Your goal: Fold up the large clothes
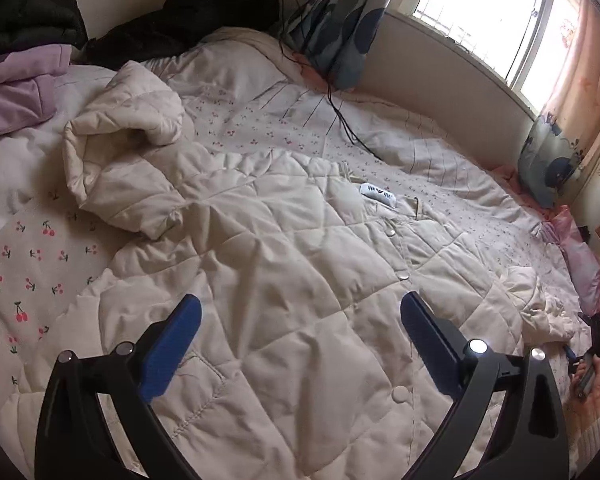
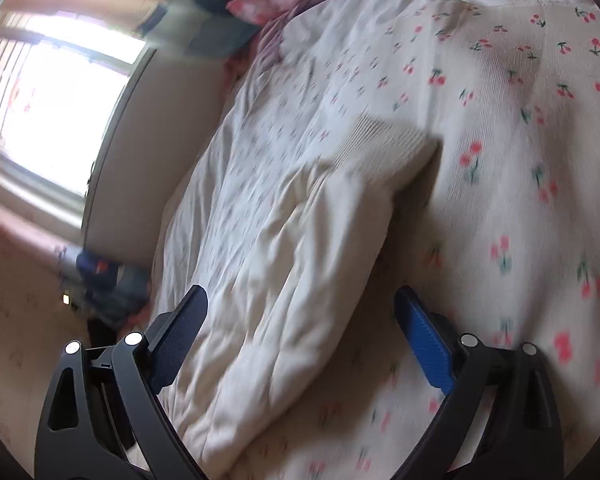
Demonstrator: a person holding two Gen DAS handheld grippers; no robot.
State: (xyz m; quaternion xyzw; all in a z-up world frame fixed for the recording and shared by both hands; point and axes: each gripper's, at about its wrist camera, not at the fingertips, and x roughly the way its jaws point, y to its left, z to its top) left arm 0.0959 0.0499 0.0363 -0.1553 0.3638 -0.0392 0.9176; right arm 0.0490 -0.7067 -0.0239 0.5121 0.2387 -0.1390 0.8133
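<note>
On the bedsheet (image 1: 28, 264), rumpled cream quilted coat (image 1: 260, 264)

Left wrist camera is looking down and forward from above the cream quilted jacket (image 1: 260, 248), near it, facing across the bed (image 1: 28, 264) toward the window (image 1: 492, 12) wall. Right wrist camera is sitting closer, rolled sideways and blurred, looking along the jacket's sleeve (image 2: 300, 264) toward the same window (image 2: 60, 88). Both are sharing jacket, cherry-print bedding and window.
</note>
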